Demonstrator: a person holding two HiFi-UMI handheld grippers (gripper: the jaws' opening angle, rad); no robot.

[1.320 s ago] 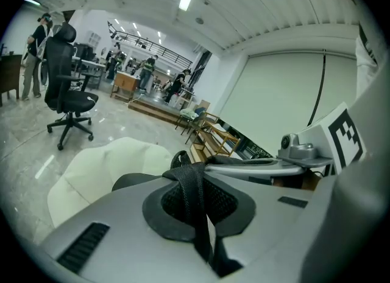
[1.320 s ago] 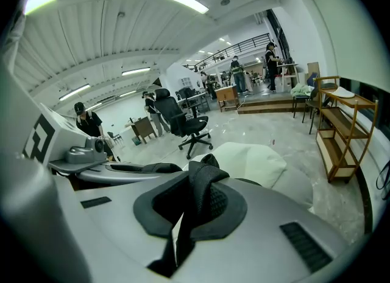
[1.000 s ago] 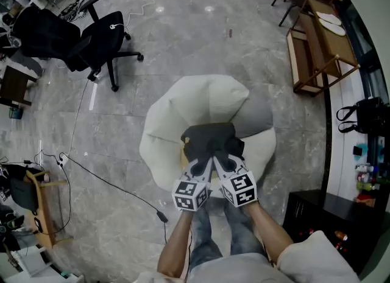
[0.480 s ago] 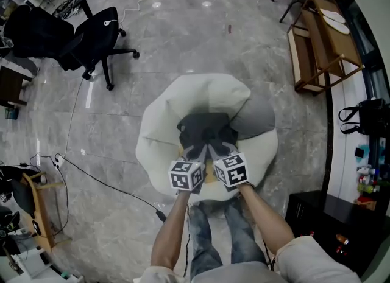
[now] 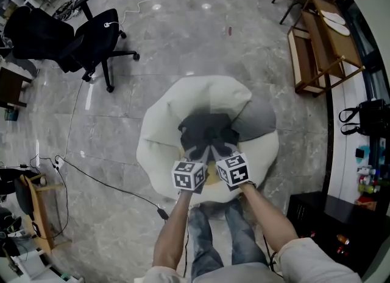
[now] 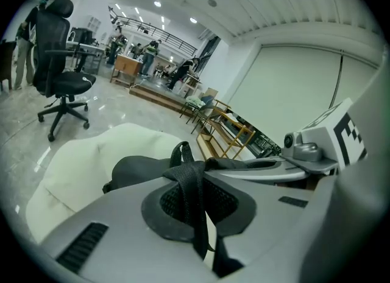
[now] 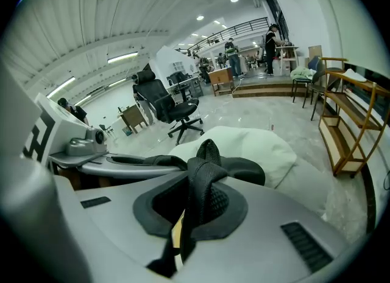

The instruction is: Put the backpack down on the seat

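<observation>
Two grips to log. Left hand-held gripper (image 6: 195, 185): clamped shut on a black webbing strap (image 6: 194, 212) of the backpack (image 5: 207, 131). Right hand-held gripper (image 7: 198, 198): likewise shut, on a second strap (image 7: 204, 172). No gap visible between pads and webbing on either side.

Backpack position: in the hollow of the pale beanbag seat (image 5: 161, 139), near its middle, just beside a grey cushion (image 5: 256, 117) on the right. Both grippers close together at its near edge, above the seat's front lip.

Cannot tell whether fully settled or partly hanging from the webbing.

Risks, as judged:
- Letting go while part of the weight hangs: likely slump or roll toward the front lip, given soft, sloped filling underneath.
- Opening one side first: probable twist of the pack toward the side that is clamped.
- Webbing looped through the jaws: possible snag on opening, then dragging the pack back off the seat on withdrawal.
- Pressing down too far: sinking into the filling and tipping the pack over.

Best checked before release: slack in both straps.
</observation>
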